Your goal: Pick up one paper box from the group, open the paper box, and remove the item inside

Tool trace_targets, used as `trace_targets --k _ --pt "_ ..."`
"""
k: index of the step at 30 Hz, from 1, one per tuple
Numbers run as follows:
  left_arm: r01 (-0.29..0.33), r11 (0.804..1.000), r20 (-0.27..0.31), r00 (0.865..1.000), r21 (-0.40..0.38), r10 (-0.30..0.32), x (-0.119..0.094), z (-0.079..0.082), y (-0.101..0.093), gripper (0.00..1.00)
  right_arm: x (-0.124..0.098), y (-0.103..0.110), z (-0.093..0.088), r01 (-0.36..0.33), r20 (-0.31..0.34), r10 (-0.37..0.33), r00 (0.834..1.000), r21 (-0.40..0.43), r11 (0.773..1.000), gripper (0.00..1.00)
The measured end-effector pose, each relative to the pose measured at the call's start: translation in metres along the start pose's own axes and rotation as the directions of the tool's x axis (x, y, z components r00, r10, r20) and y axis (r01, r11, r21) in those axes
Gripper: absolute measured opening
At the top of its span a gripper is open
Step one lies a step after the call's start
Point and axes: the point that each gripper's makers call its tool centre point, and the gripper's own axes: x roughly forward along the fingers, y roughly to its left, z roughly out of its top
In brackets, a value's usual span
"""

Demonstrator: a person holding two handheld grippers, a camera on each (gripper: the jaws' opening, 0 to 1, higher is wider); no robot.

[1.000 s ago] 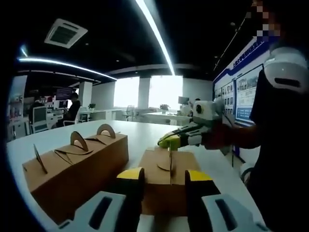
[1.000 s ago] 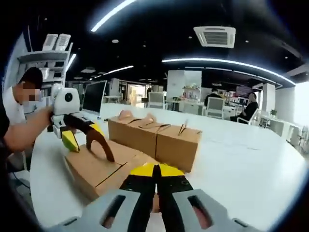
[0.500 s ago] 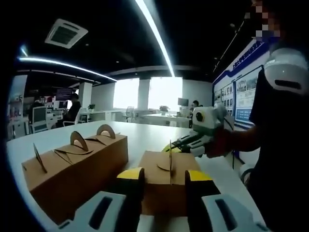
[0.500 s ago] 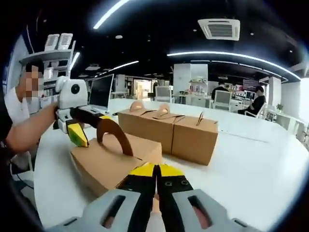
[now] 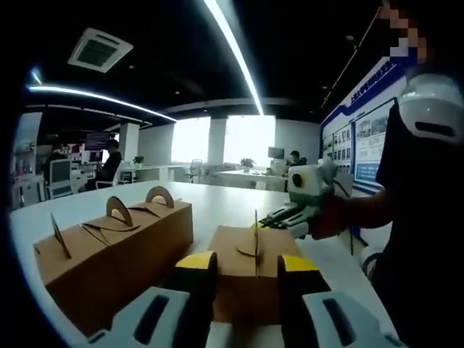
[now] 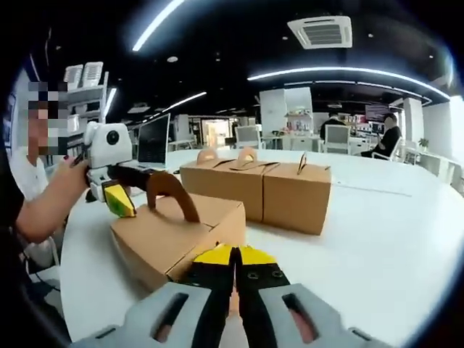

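Single brown cardboard box with arched handle (image 6: pixel 174 232) sits on white desk (image 6: pixel 377 239), apart from the row of brown cardboard boxes (image 6: pixel 254 185). Left tool (image 5: pixel 243 270) wide, straddling box end. Right tool (image 6: pixel 233 255) pinched narrow, empty. Suggest: left steadies box body; right lifts handle tab gently to avoid tearing.

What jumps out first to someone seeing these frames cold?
The brown paper box with the arched handle, alone on the white table right in front of the shut right gripper. The left gripper hovers at the box's far end. Behind stands a row of like boxes, side by side.
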Motion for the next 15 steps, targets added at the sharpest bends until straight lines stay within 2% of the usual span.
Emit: trace_targets --k 4,8,11,15 --pt "-0.001 1.0 -0.001 1.0 0.0 0.001 0.0 0.0 -0.001 0.35 -0.009 -0.012 0.007 0.029 0.016 -0.029 0.999 -0.001 1.0 0.04" --pt "-0.006 1.0 -0.004 1.0 0.002 0.006 0.0 0.0 -0.001 0.35 -0.025 -0.024 0.027 0.075 0.073 -0.074 0.995 -0.002 0.997 0.08" --pt "-0.02 0.999 -0.029 0.999 0.025 0.021 0.0 0.0 -0.002 0.34 -0.036 -0.021 0.042 0.077 0.111 -0.072 0.991 -0.036 0.996 0.09" --pt "-0.03 0.999 -0.036 0.999 0.024 0.031 0.002 0.0 -0.004 0.34 -0.043 -0.011 0.051 0.064 0.127 -0.053 0.991 -0.085 0.994 0.11"
